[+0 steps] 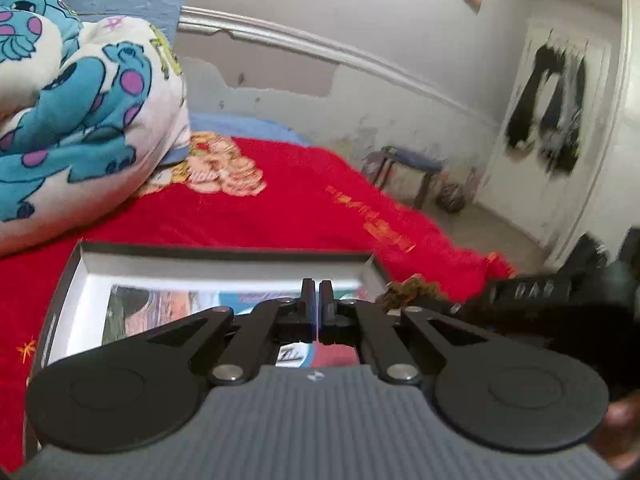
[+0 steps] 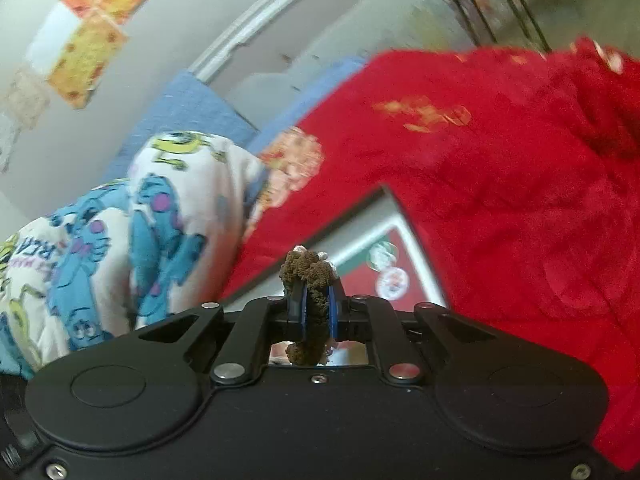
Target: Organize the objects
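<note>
An open black box (image 1: pixel 76 264) with a white inner wall and a colourful picture on its floor lies on the red blanket; it also shows in the right wrist view (image 2: pixel 352 212). My left gripper (image 1: pixel 318 308) is shut and empty, just above the box's inside. My right gripper (image 2: pixel 316 300) is shut on a brown fuzzy scrunchie (image 2: pixel 310 270), held above the box's edge. In the left wrist view the scrunchie (image 1: pixel 408 286) and the right gripper's body (image 1: pixel 532 292) sit at the box's right corner.
A red blanket (image 1: pixel 300 200) covers the bed. A rolled white-and-blue monster-print blanket (image 1: pixel 80 112) lies behind the box at the left. A small stool (image 1: pixel 404 168) stands on the floor by the wall, past the bed's far edge.
</note>
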A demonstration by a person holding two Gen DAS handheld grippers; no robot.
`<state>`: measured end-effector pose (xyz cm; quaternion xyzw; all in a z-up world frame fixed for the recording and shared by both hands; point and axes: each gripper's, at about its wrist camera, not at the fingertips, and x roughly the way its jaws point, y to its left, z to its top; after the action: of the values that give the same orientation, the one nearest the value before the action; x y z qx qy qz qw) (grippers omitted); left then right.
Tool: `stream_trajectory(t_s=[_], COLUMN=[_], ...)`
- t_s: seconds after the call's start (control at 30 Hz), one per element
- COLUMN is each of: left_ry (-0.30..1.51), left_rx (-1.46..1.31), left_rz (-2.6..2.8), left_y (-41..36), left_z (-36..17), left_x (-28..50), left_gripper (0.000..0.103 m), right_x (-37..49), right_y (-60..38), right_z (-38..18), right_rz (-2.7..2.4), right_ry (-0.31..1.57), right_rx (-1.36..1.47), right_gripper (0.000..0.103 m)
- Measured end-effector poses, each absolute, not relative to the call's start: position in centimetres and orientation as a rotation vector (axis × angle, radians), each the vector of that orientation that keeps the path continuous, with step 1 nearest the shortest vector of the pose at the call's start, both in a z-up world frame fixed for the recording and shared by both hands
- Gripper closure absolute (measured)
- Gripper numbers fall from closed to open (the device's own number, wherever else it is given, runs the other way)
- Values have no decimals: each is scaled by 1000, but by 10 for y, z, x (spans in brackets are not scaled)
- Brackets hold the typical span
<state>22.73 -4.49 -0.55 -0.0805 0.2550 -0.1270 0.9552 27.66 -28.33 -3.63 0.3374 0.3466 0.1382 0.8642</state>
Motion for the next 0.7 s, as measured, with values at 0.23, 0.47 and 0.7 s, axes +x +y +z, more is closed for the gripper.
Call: stream_trajectory(t_s=[0.23, 0.47, 0.7], left_ry=[527, 539, 544], left_rx=[-26, 9, 73], left_rz=[-224, -120, -59], left_y=[-65, -79, -103], left_z=[-30, -34, -24], left_x=[221, 216, 188], left_gripper=[100, 98, 94], right_x=[285, 280, 276], right_y=[-285, -276, -278], right_z=[-52, -47, -40], right_rz=[282, 292, 289], right_ry=[749, 749, 725], right_rx=[716, 657, 657], right_gripper=[93, 92, 92])
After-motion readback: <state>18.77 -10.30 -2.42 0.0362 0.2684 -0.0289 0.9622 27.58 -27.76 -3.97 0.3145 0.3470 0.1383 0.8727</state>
